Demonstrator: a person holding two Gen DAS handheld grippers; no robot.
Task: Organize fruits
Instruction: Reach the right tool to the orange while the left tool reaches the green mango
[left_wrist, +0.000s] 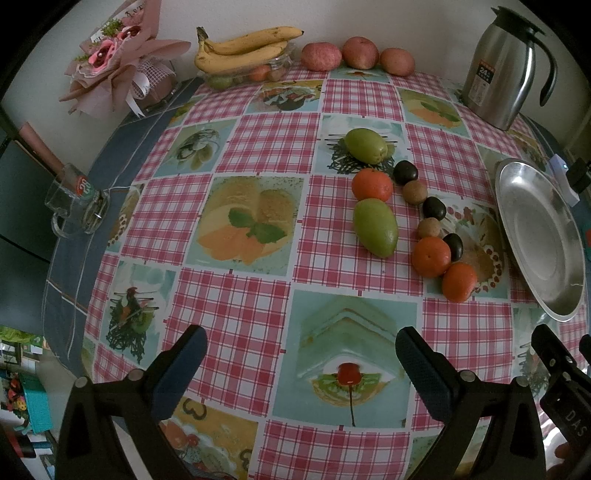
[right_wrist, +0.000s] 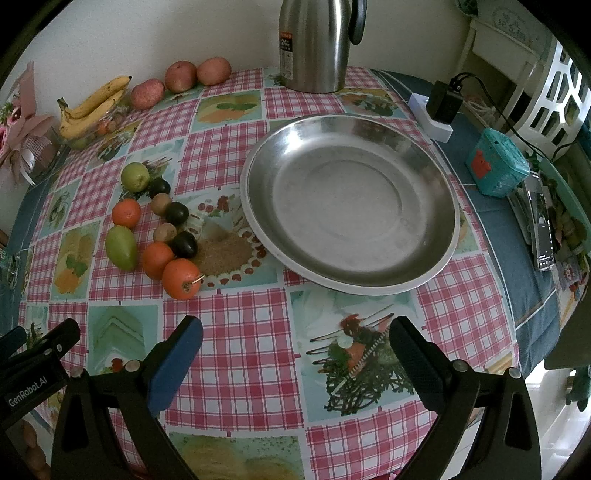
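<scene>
Both tongs, left gripper (left_wrist: 301, 363) and right gripper (right_wrist: 295, 354), wide open and empty; fruit cluster (right_wrist: 159, 229) ahead-left of right one, beside steel plate (right_wrist: 436, 184); tight-packed round fruits may roll if nudged.

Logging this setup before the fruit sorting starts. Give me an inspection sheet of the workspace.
Surface: round table under a checked tablecloth with food prints.
Job's things: three oranges, two green fruits, three dark fruits and two brown ones clustered left of the steel plate, which holds nothing.
Clutter: bananas on a clear bowl, three apples, steel jug, glass mug, bouquet, teal box.
Grippers: left gripper and right gripper open, above the cloth, holding nothing.
Cables: black adapter with cord in a white socket block.
Surroundings: white wall, white chair.
</scene>
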